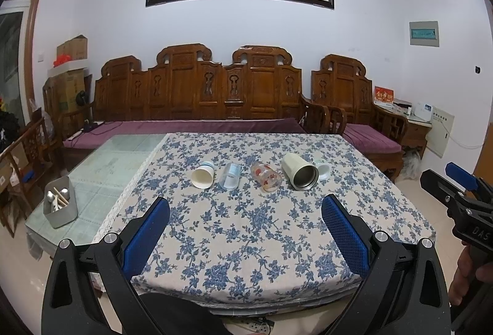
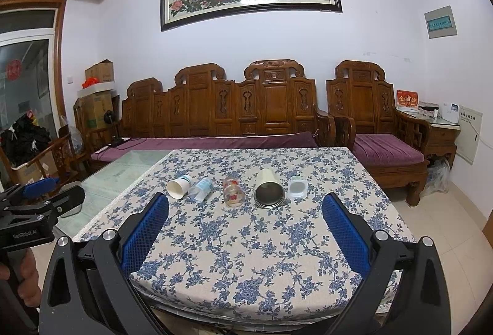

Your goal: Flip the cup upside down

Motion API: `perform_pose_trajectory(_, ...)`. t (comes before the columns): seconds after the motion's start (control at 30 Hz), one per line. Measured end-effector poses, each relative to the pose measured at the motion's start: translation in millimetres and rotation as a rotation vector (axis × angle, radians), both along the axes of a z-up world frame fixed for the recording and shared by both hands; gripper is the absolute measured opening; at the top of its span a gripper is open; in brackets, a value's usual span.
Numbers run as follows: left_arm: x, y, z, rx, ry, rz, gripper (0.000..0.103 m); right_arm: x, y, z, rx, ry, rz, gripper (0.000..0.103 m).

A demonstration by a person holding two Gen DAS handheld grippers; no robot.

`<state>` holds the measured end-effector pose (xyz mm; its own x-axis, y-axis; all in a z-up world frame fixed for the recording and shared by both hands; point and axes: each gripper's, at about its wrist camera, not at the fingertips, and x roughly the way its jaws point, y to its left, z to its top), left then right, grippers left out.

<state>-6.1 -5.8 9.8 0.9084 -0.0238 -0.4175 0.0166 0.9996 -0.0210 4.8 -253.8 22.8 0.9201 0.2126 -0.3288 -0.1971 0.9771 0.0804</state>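
Both grippers hang back at the near edge of the table (image 1: 191,258), over the blue-flowered cloth, well short of any cup. Left gripper (image 1: 245,213): jaws spread wide, nothing between the blue pads. Right gripper (image 2: 245,208): likewise released and empty.

Landmark: the steel-lined cream cup (image 1: 299,171), lying on its side mid-table, open mouth turned toward the cameras. All cups sit in one row with it:
- just right of it, a small pale cup (image 1: 322,170), seemingly upright; the left view shows it partly hidden behind the cream cup's rim, touching or nearly so; cannot tell which.
- left of it, apart, a clear glass with red print (image 1: 265,177), on its side.
- further left, a clear plastic cup with a blue label (image 1: 230,176), on its side.
- furthest left, a white paper cup (image 1: 203,175), on its side, mouth toward the cameras.

Off the cloth, far left of the landmark, a grey utensil caddy (image 1: 60,205) stands on the bare glass tabletop.

Step in hand, by judgement: the approach; no cup is gripped or turned over. Which cup is meant cannot be told from the task.

Next move likely calls for reaching forward to one cup, closing across its wall, lifting, rotating until the mouth faces down, then setting it on the cloth. The glass and the steel-lined cup may roll if nudged.
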Motion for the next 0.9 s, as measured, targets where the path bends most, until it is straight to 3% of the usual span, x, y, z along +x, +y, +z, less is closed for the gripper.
perform_pose_trajectory(0.9,-3.0,4.7,1.2,-0.012,-0.019,0.003,0.095,-1.7,0.0,3.1,0.007,-0.001,-0.001,0.1)
